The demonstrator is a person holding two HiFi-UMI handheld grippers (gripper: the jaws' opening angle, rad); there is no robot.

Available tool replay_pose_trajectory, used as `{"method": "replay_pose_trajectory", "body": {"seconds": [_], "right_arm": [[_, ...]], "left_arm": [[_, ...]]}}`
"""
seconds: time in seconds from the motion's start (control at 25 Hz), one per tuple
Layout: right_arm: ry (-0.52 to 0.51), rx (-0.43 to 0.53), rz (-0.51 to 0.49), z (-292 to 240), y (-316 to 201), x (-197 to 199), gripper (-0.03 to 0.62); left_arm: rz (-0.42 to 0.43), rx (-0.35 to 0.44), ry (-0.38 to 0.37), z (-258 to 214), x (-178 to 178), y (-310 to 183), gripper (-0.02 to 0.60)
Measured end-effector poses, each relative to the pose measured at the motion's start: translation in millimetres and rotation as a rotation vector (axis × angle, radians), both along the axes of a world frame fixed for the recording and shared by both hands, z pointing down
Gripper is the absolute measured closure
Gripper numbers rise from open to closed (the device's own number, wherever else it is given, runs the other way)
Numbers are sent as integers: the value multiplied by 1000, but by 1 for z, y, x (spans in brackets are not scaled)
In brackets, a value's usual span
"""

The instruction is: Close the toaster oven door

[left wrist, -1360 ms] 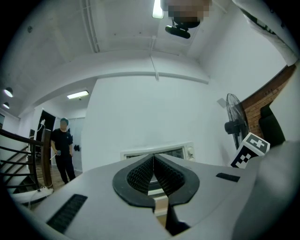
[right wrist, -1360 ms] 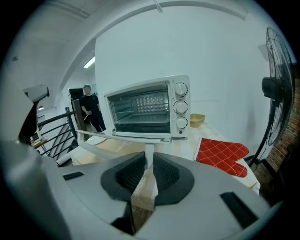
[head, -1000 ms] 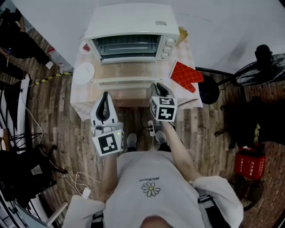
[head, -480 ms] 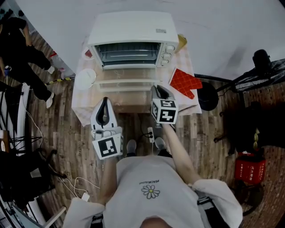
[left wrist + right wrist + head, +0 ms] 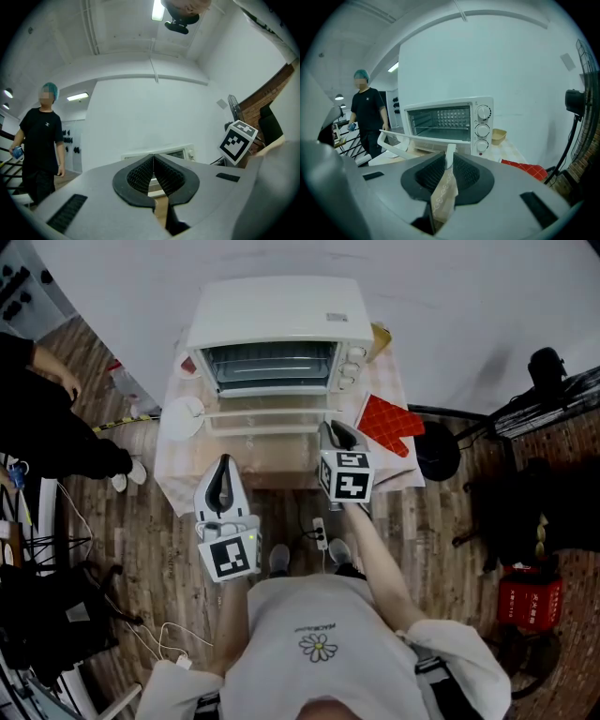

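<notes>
White toaster oven stood at the far edge of the table, we noted | its door hung partly open | right gripper pinched the right end of the door handle | left gripper was nearer us, jaws together, empty.

test lab prob: bare white wall, floor power strip (pedestal fan too)

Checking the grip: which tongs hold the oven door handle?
The right tongs: they clamp the white door handle's end, while the left tongs are shut on nothing.
</notes>
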State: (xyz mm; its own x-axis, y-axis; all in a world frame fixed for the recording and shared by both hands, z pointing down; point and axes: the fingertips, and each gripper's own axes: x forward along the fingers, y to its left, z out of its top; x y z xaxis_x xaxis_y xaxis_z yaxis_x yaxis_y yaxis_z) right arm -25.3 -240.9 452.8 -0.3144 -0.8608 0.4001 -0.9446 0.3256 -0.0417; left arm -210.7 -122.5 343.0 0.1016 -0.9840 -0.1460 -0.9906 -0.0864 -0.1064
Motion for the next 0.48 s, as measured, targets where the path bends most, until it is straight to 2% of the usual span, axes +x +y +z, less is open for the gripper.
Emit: {"method": "replay_pose_trajectory", "body": {"seconds": [0.48], "right_arm": [[25, 29, -16, -22, -16, -2, 539]], "left_arm": [[-14, -6, 2, 1, -5, 2, 566]]}}
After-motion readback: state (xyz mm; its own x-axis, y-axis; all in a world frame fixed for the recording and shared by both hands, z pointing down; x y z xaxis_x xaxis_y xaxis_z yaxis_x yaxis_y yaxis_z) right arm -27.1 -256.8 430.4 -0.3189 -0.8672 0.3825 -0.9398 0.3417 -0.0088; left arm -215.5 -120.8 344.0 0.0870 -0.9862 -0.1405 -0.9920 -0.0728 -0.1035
